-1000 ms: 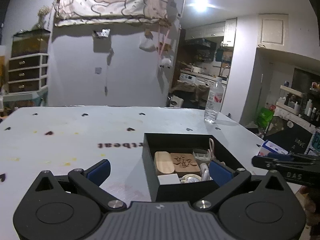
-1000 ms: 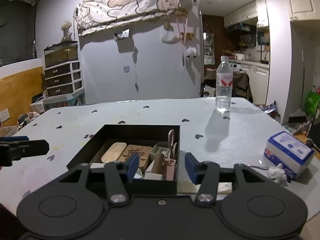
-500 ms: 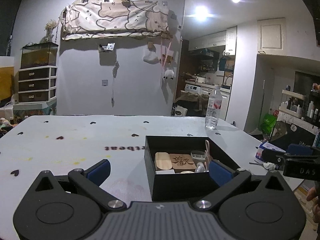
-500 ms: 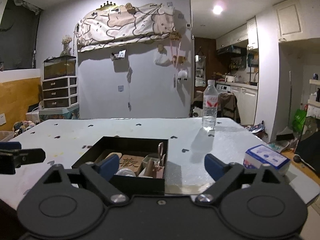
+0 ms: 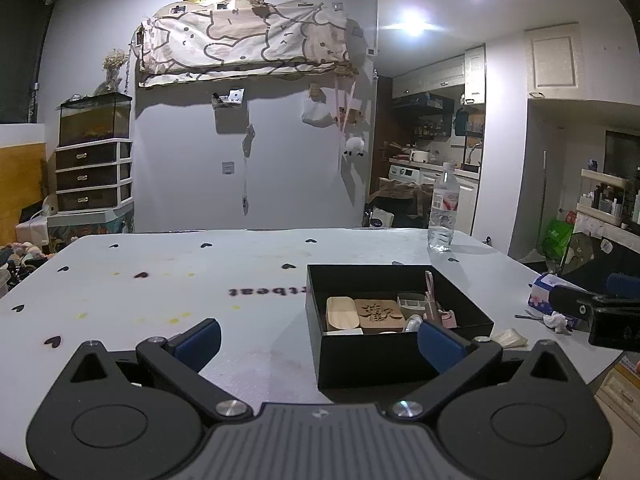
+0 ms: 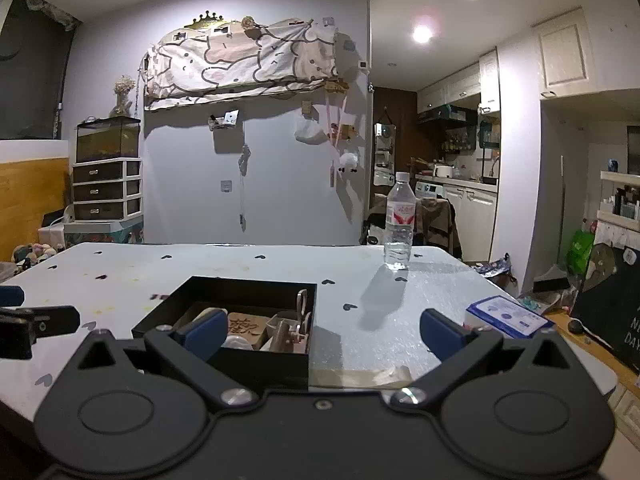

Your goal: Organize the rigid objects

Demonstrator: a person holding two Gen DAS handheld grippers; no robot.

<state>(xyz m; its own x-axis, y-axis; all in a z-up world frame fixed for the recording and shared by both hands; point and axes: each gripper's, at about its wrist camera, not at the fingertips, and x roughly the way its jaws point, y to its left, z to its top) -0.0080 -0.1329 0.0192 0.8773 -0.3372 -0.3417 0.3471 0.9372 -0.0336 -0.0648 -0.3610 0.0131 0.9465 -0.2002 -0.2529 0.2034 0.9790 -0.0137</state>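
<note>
A black box (image 5: 384, 356) sits on the white table (image 5: 200, 280); it also shows in the right wrist view (image 6: 224, 296). Inside lie a pale wooden piece (image 5: 340, 314), a carved wooden tile (image 5: 378, 312), a small grey tray (image 5: 412, 304), pink scissors (image 5: 430, 296) and other small items. My left gripper (image 5: 318, 342) is open and empty, just before the box's near left corner. My right gripper (image 6: 320, 330) is open and empty, held back over the box's near right edge.
A clear water bottle (image 6: 398, 228) stands at the table's far right. A blue-and-white tissue pack (image 6: 508, 316) lies near the right edge, with crumpled white paper (image 5: 510, 338) by it. The table's near edge is below the grippers. Drawers and a tank (image 5: 94, 168) stand far left.
My right gripper has opened wide and drawn back and up from the box. My left gripper has also pulled back, staying open. The box contents have not moved.
</note>
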